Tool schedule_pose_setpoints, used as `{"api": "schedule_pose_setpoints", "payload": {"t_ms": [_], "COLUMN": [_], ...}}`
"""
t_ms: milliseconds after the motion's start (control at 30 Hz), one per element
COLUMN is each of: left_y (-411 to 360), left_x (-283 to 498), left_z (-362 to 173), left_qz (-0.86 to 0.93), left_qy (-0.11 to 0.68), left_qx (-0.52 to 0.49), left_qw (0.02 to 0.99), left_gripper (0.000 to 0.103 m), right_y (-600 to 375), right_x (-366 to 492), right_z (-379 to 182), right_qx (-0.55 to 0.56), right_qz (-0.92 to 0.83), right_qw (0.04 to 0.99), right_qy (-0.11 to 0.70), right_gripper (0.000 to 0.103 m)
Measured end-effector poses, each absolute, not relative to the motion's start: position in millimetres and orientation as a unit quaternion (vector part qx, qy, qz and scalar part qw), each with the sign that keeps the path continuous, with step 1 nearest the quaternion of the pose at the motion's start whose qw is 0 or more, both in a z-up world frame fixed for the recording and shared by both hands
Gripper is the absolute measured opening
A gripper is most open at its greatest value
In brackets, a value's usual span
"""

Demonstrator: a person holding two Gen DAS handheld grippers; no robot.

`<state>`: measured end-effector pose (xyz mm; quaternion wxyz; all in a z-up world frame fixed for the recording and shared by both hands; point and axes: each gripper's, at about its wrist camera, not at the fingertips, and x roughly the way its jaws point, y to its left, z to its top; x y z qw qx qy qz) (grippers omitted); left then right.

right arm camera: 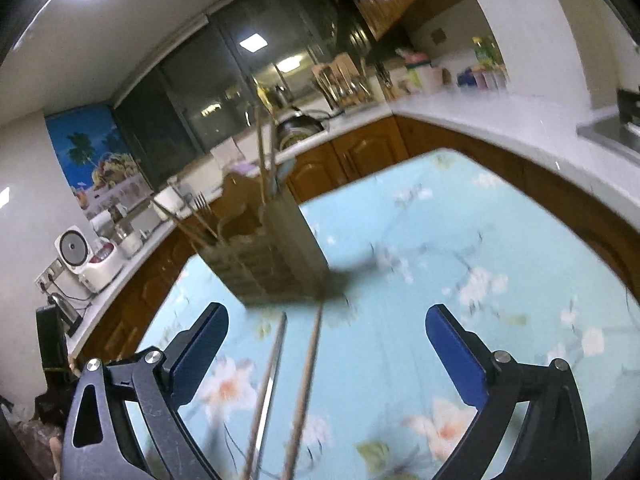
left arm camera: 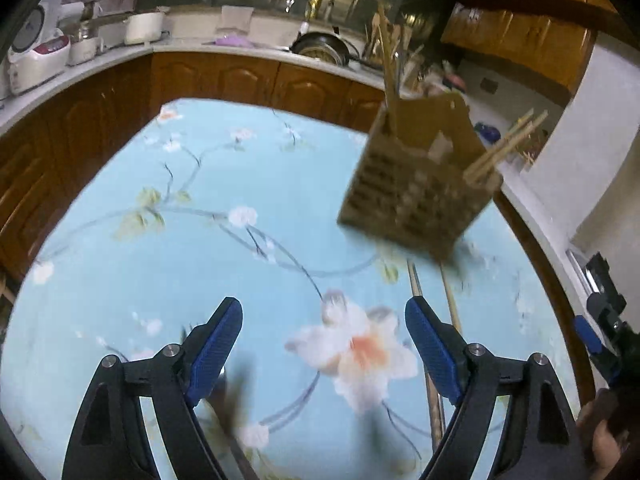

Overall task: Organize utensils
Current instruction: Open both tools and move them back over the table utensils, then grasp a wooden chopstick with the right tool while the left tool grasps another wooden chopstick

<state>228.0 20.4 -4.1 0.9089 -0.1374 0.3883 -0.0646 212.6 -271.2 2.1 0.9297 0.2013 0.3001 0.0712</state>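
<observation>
Standing on the blue flowery tablecloth (left arm camera: 120,280) is a brown utensil holder (left arm camera: 416,188) with holes in its side, and some chopsticks (left arm camera: 386,64) stick up out of it. Two more chopsticks (right arm camera: 308,380) lie flat on the cloth, just in front of the holder. The left gripper (left arm camera: 324,332) has its fingers wide apart with nothing between them. The right gripper (right arm camera: 326,340) is wide too, and the two loose chopsticks lie below the gap, not touched by its blue pads (right arm camera: 456,360). Both pictures are a bit blurry
</observation>
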Motion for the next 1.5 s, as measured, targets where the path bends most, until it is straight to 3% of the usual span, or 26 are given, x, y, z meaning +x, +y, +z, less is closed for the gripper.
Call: {"api": "schedule_pose_setpoints", "payload": {"t_ms": [700,967,1233,1400,1500], "left_y": [-57.5,-77.0,-76.1,-80.3,-76.6], "left_x": [287.1,317.6,322.5,314.0,312.3], "left_z": [-29.9,-52.9,-63.1,-65.1,-63.3], "left_qz": [-0.094,-0.097,-0.106,-0.101,-0.111], "left_qy": [0.460,0.481,0.464,0.457,0.464], "left_qx": [-0.022,0.003,0.021,0.058,0.060], "left_qw": [0.882,0.871,0.879,0.882,0.877], "left_gripper": [0.082,0.076,0.076,0.071,0.057], "right_y": [-296.0,-305.4,-303.7,-296.5,-286.6], "right_x": [193.7,205.0,214.8,223.3,231.7], "right_z": [-19.4,-25.5,-26.4,-30.0,-31.2], "right_qx": [0.223,0.237,0.236,0.234,0.220], "right_qz": [0.042,0.034,0.037,0.043,0.053], "right_qw": [0.919,0.913,0.911,0.909,0.909], "right_qy": [0.323,0.331,0.336,0.341,0.349], "right_gripper": [0.100,0.100,0.100,0.100,0.100]}}
